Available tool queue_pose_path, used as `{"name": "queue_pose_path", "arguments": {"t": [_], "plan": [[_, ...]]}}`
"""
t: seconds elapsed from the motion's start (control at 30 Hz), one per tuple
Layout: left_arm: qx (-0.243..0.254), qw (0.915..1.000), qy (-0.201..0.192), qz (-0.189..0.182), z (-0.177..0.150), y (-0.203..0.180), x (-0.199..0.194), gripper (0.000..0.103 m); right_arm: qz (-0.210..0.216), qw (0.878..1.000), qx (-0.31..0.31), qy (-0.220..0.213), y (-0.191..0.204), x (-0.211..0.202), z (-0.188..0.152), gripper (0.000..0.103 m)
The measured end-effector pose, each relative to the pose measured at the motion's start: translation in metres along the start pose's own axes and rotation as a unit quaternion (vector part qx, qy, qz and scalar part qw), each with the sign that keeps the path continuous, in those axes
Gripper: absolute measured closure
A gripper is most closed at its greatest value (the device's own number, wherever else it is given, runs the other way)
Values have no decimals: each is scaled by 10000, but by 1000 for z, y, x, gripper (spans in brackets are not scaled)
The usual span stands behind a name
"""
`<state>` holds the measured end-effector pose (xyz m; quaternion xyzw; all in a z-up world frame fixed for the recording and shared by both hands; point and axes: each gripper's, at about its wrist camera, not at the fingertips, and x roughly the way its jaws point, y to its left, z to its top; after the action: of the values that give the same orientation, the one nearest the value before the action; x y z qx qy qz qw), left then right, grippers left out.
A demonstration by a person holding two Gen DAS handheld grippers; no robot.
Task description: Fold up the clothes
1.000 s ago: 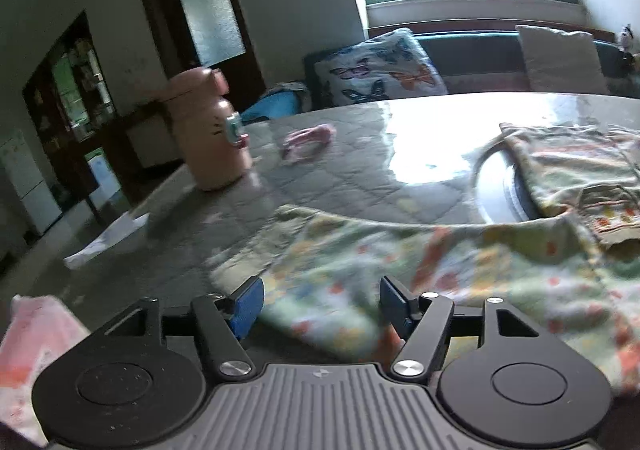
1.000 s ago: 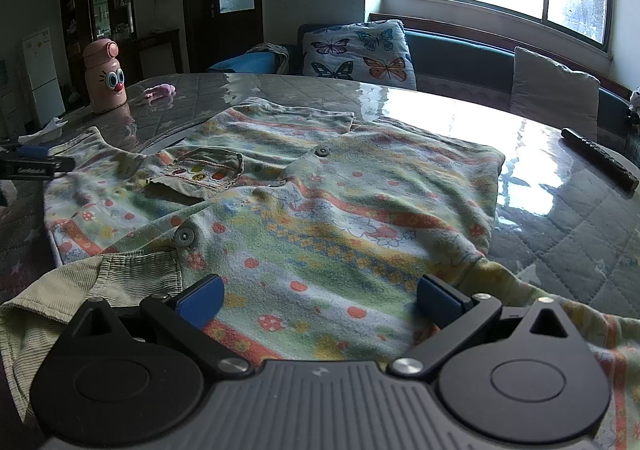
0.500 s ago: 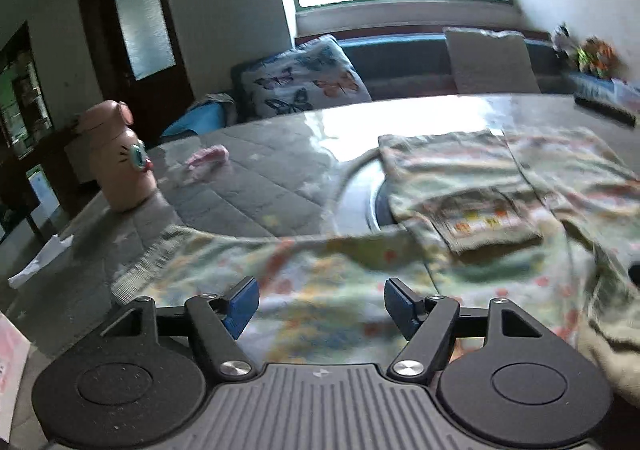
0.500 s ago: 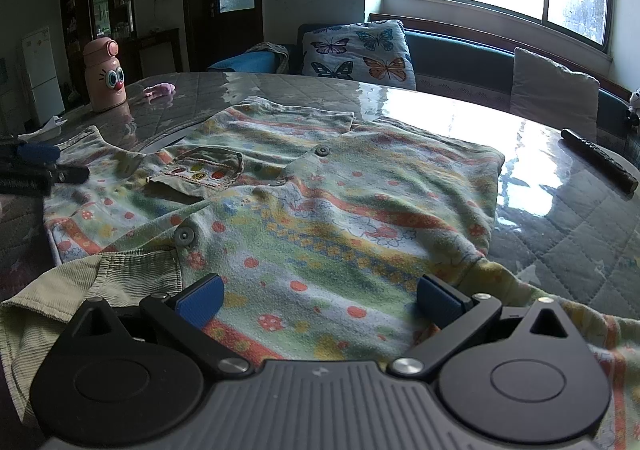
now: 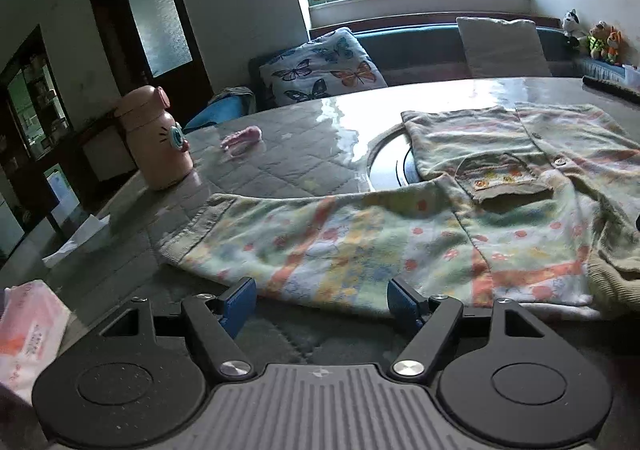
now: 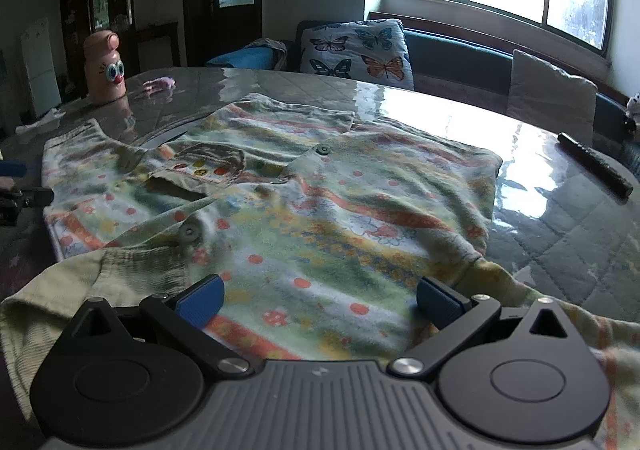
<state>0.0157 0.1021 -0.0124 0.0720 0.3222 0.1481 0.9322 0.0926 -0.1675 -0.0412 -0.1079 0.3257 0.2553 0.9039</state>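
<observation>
Both open jaws (apparently) short of shirt (image 5: 400,242)

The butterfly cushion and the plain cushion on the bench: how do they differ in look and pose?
The butterfly cushion is white with coloured butterflies; the plain cushion is grey and unpatterned. The butterfly cushion sits near the bench's door end, the plain cushion under the window. Both lean upright against the backrest.
</observation>
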Motion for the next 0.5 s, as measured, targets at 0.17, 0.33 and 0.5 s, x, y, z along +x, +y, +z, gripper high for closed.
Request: {"name": "queue_pose_path", "arguments": {"t": [0.17, 0.33, 0.5], "plan": [[84, 9994, -166, -295, 11, -16, -15, 24, 136, 9998, -122, -82, 12, -18, -1, 0], [310, 9963, -301, -744, 20, -51, -21, 24, 117, 9994, -331, 63, 23, -26, -12, 0], [664, 9923, -399, -963, 20, -83, -22, 24, 32, 9990, -437, -22, 28, -39, -17, 0]]}}
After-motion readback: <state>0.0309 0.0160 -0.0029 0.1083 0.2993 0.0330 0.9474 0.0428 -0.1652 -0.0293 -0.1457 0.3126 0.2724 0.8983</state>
